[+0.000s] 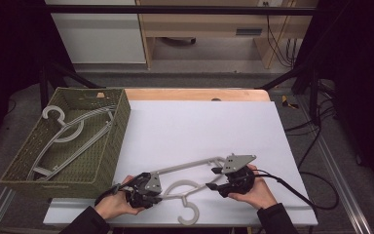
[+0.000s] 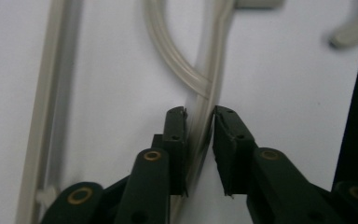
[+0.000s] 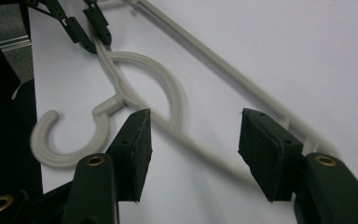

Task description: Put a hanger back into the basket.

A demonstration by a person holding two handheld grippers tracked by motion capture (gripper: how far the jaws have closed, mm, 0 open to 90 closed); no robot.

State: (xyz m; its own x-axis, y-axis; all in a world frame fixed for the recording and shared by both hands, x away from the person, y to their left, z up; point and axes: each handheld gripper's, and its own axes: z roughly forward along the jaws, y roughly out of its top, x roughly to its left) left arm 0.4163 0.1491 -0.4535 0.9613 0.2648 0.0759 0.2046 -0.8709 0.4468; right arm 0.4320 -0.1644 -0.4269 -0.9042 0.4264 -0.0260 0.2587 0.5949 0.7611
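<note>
**On the white sheet: one gripper pinched a hanger, the other stood open over it**

Near the front edge of the white sheet (image 1: pixel 204 126) that covered the table, a pale plastic hanger (image 1: pixel 187 170) lay flat, its hook (image 1: pixel 189 213) pointing toward the person. At the hanger's left end, the left gripper (image 2: pixel 199 135) had its jaws nearly closed, both pads pressed on the hanger's arm just below where a curved inner bar joined it. At the hanger's right end, the right gripper (image 3: pixel 193 154) held its jaws about halfway apart, a pad on either side of the hanger's lower arm and clear of it. Left of the hanger, at the sheet's left edge, stood an olive woven basket (image 1: pixel 109 146) with more pale hangers (image 1: pixel 73 134) lying inside it.
</note>
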